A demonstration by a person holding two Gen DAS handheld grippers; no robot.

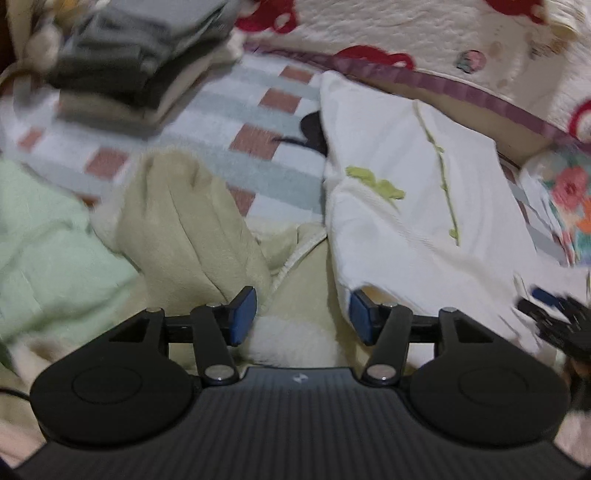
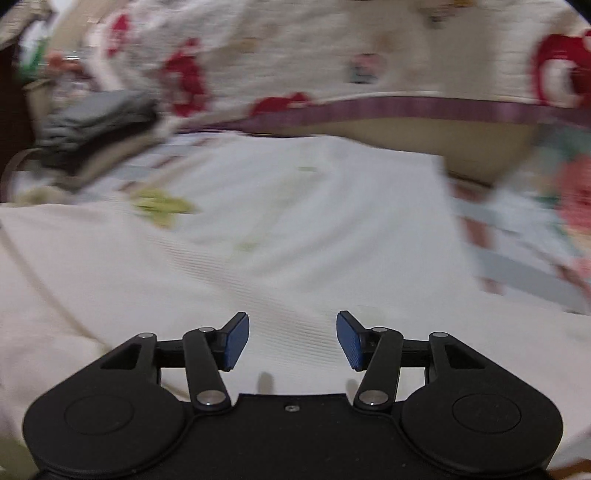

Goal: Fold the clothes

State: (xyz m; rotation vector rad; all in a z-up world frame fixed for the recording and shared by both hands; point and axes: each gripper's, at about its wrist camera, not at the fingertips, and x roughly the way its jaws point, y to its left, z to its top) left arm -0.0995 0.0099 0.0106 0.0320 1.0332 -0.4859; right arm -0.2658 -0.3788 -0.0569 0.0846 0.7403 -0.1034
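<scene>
A white garment (image 1: 406,192) with green embroidery lies on the striped bedcover, right of centre in the left wrist view. A beige fleece garment (image 1: 192,229) lies crumpled to its left. My left gripper (image 1: 301,314) is open above the beige fleece, its right pad close to the white garment's near corner. The other gripper (image 1: 554,321) shows at the right edge. In the blurred right wrist view the white garment (image 2: 277,240) fills the middle, and my right gripper (image 2: 292,341) hovers open just over it, holding nothing.
A stack of folded grey and beige clothes (image 1: 136,62) sits at the far left. A pale green cloth (image 1: 44,251) lies at the near left. A cream quilt with red shapes (image 1: 424,33) rises behind, and a floral fabric (image 1: 569,199) is at the right.
</scene>
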